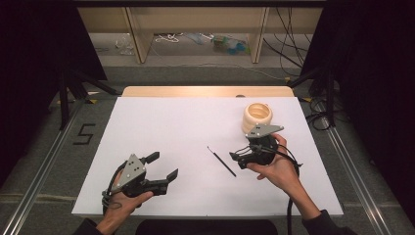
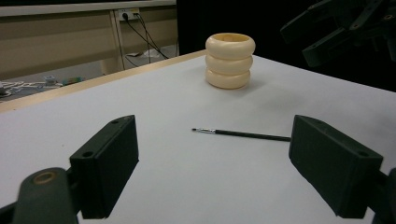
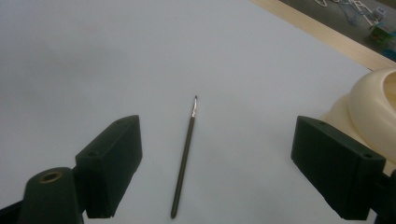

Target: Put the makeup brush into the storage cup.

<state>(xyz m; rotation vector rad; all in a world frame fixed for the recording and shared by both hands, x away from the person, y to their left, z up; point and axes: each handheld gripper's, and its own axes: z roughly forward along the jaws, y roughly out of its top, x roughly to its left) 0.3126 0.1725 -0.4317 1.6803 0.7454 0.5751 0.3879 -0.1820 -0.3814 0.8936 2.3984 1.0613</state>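
The left tongs (image 1: 163, 167) hover released over the near left of the white bench (image 1: 161, 122), jaws spread wide. To their right a thin black paintbrush (image 1: 221, 161) lies flat on the bench. Just right of it the right tongs (image 1: 236, 156) are likewise released, with a cream ribbed pot (image 1: 257, 115) standing behind them.

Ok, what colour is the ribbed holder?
Cream; the ribbed holder shows best in the left gripper view.

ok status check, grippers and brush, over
Left gripper open, right gripper open, both empty. Brush flat on table, lined up between right jaws. Cream holder upright behind. Nothing in the way.
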